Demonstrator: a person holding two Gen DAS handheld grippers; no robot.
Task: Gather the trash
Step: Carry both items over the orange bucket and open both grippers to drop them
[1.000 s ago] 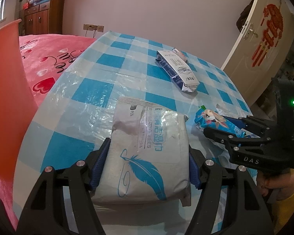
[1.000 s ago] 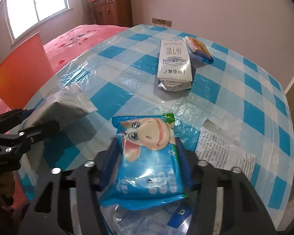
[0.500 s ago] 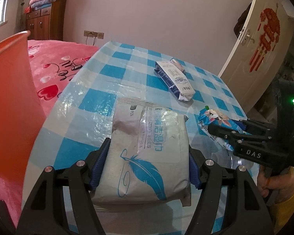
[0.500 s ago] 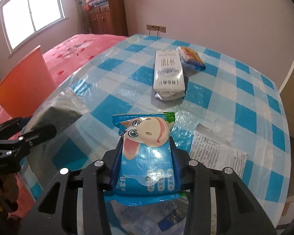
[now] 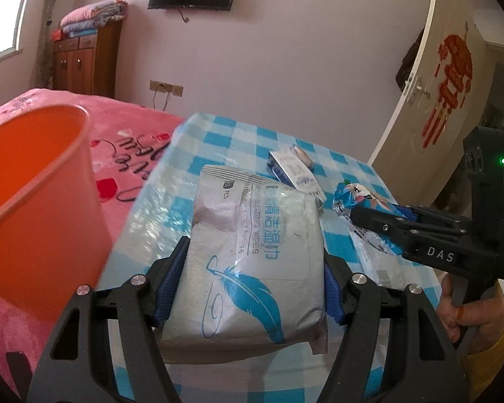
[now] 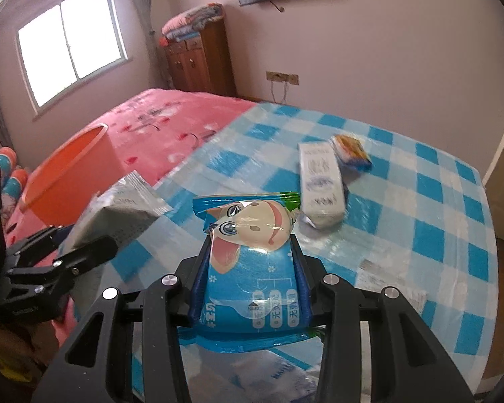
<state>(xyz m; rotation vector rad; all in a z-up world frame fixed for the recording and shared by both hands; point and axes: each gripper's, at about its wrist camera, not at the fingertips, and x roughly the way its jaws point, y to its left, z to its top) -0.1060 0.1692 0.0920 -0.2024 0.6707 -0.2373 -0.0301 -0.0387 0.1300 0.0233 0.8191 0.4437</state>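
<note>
Two packs pinched, wipes pack (image 5: pixel 252 255) lengthwise in left gripper (image 5: pixel 252 278) beside orange bin (image 5: pixel 33 201), blue cartoon packet (image 6: pixel 252 268) – printed face pointing forward – in right gripper (image 6: pixel 250 288).

A carton (image 6: pixel 322 181) lies on the table (image 6: pixel 436 201), bin (image 6: pixel 74 181) beside it.

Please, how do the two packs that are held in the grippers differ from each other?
The wipes pack in the left gripper is grey-white with a blue feather; the blue pack in the right gripper shows a cartoon animal face. The wipes pack looks wider and its label is wrinkled; the blue pack is narrower and glossy. Both are soft packs, clamped and off the table.
</note>
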